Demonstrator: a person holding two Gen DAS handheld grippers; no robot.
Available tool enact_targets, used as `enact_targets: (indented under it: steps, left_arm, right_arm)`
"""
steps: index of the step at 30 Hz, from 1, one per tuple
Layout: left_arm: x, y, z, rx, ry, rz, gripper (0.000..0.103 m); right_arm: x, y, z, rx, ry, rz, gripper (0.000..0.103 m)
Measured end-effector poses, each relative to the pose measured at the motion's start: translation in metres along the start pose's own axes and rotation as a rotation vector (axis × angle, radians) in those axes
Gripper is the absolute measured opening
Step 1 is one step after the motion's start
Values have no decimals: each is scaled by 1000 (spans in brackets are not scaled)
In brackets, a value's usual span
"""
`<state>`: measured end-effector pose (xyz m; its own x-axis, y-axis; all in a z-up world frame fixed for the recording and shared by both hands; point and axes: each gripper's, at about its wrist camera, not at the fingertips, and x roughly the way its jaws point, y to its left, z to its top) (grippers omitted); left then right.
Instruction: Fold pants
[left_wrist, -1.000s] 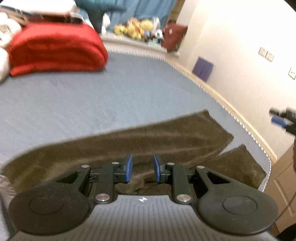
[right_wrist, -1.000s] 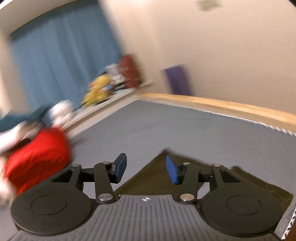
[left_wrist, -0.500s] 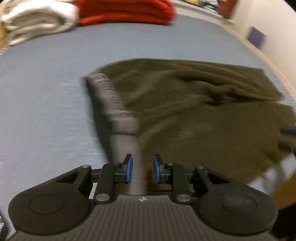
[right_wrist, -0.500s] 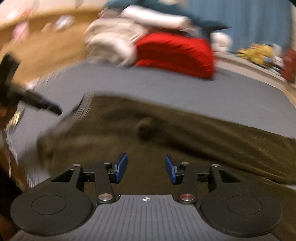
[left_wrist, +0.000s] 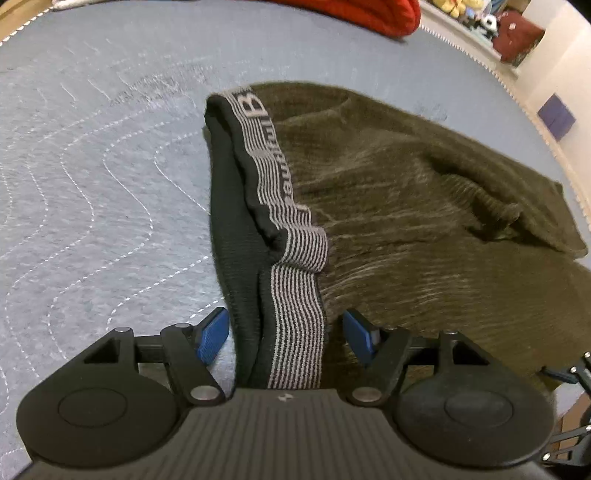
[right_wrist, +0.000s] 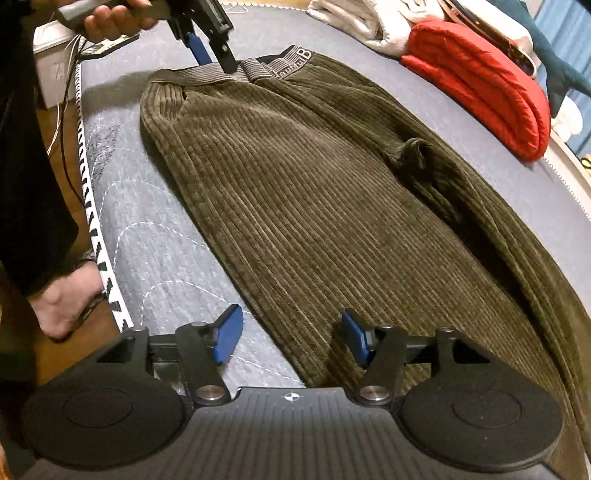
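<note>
Both grippers lower now, fingers just spread wide, unclamped: left gripper (left_wrist: 286, 334) astride waistband (left_wrist: 295, 314), right gripper (right_wrist: 291, 339) over lengthwise pants (right_wrist: 314, 192).

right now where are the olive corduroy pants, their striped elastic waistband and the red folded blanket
olive corduroy pants (right_wrist: 314, 206), right wrist view, middle of the ribbed fabric
striped elastic waistband (left_wrist: 295, 295), left wrist view, near stretch
red folded blanket (right_wrist: 480, 85), right wrist view, top surface

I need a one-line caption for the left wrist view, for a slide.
Open left gripper over the striped grey elastic waistband of olive corduroy pants on a blue quilted mattress.
</note>
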<state>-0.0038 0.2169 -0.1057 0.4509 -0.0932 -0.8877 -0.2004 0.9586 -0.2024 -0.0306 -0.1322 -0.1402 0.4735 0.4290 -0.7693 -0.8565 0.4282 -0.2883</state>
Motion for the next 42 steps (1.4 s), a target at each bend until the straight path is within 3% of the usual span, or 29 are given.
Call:
enact_targets:
  steps: [1, 2, 3, 6, 7, 9, 12, 13, 16, 19, 21, 23, 25, 26, 28, 31, 33, 34, 36, 40, 42]
  left_arm:
    - [3, -1, 0, 0, 10, -1, 72]
    - [6, 0, 0, 1, 21, -5, 69]
    - [8, -1, -1, 11, 32, -9, 60]
    - [7, -6, -4, 82, 24, 4, 38]
    - [3, -6, -4, 91, 16, 3, 27]
    - [-13, -5, -4, 94, -21, -10, 22]
    - [-59, -4, -12, 86, -144, -2, 21]
    - [-65, -3, -16, 98, -151, 11, 21]
    - [-46, 1, -23, 111, -40, 46, 24]
    - [-23, -14, -26, 222, 16, 183, 39]
    - [-29, -26, -25, 249, -41, 214, 43]
    - [-44, -37, -24, 282, -147, 237, 56]
    - [-58, -46, -21, 314, -248, 238, 61]
    - [-61, -50, -20, 322, -272, 203, 61]
    - [-55, -57, -20, 329, -245, 117, 61]
    - [-30, -65, -22, 361, -125, 27, 61]
    - [1, -72, -30, 449, -2, 111, 60]
    - [13, -76, -34, 514, 19, 159, 62]
    - [11, -82, -33, 562, -14, 171, 62]
    - [-3, -86, -22, 492, -72, 147, 63]
    - [-3, -91, -19, 490, -79, 150, 64]
  right_arm:
    - [-1, -2, -2, 6, -2, 1, 59]
    - [1, -1, -1, 6, -4, 5, 49]
    - [3, -1, -1, 3, -7, 15, 37]
    - [6, 3, -2, -36, -10, 7, 14]
    - [4, 4, -1, -57, -13, 0, 12]
    - [-3, 5, 0, -91, -28, 0, 8]
    - [-33, 9, 7, -163, -107, 11, 7]
    - [-43, 9, 8, -178, -130, 25, 7]
    - [-54, 11, 1, -199, -125, 90, 7]
    - [-37, 22, -5, -234, -43, 107, 8]
    - [-35, 22, -5, -228, -27, 135, 9]
    - [-44, 12, 0, -166, -74, 142, 11]
    - [-51, -9, 6, -42, -118, 137, 25]
    - [-52, -18, 7, 12, -136, 126, 37]
    - [-47, -35, 6, 111, -130, 96, 43]
    - [-20, -43, -1, 150, 7, 64, 43]
    - [-2, -35, -10, 91, 111, 33, 44]
    - [-4, -31, -10, 64, 83, 17, 46]
    - [-9, -32, -6, 47, 76, 2, 52]
    - [-20, -44, -1, 123, 16, -1, 66]
    - [-14, -45, -4, 136, 40, -19, 74]
